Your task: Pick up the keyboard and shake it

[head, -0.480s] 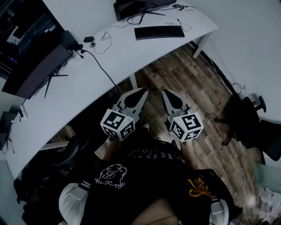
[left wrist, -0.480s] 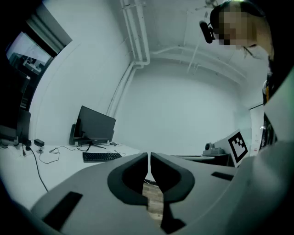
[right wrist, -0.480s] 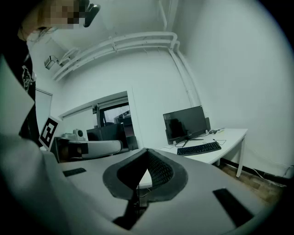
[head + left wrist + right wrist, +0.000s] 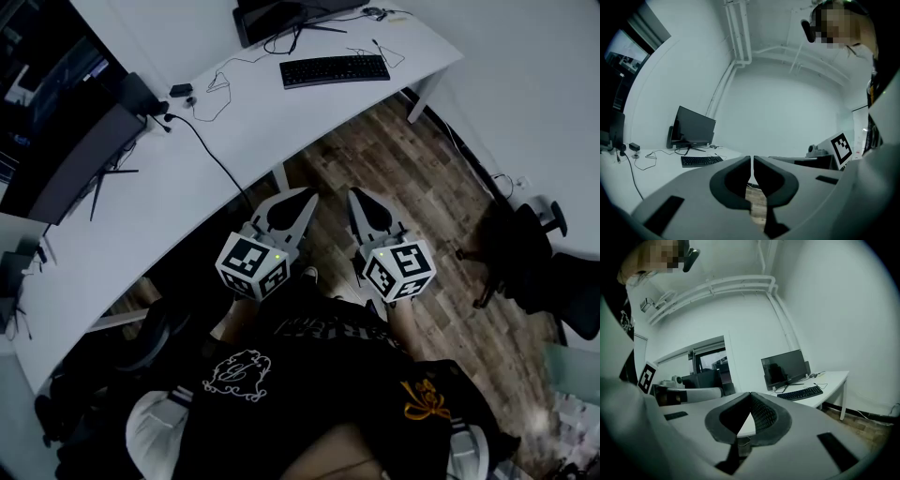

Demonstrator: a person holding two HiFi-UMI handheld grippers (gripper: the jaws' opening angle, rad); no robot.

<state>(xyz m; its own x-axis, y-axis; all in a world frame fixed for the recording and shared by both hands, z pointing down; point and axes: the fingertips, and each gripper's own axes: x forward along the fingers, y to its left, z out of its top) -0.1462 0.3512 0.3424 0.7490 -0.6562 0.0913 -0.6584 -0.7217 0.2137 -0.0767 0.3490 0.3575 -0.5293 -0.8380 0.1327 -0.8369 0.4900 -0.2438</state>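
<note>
Head view shows the keyboard (image 4: 335, 70) lying just in front of the monitor (image 4: 272, 17) on the white desk (image 4: 187, 187), well away from both grippers. The left gripper (image 4: 306, 196) and right gripper (image 4: 355, 196) are closed tight on nothing. I'd open them, then clamp both keyboard ends evenly. Loose cables (image 4: 211, 94) beside the monitor could snag.

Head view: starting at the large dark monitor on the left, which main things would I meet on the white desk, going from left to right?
large dark monitor → small black box → keyboard. The far monitor overlaps the keyboard's span, so it is left out.
</note>
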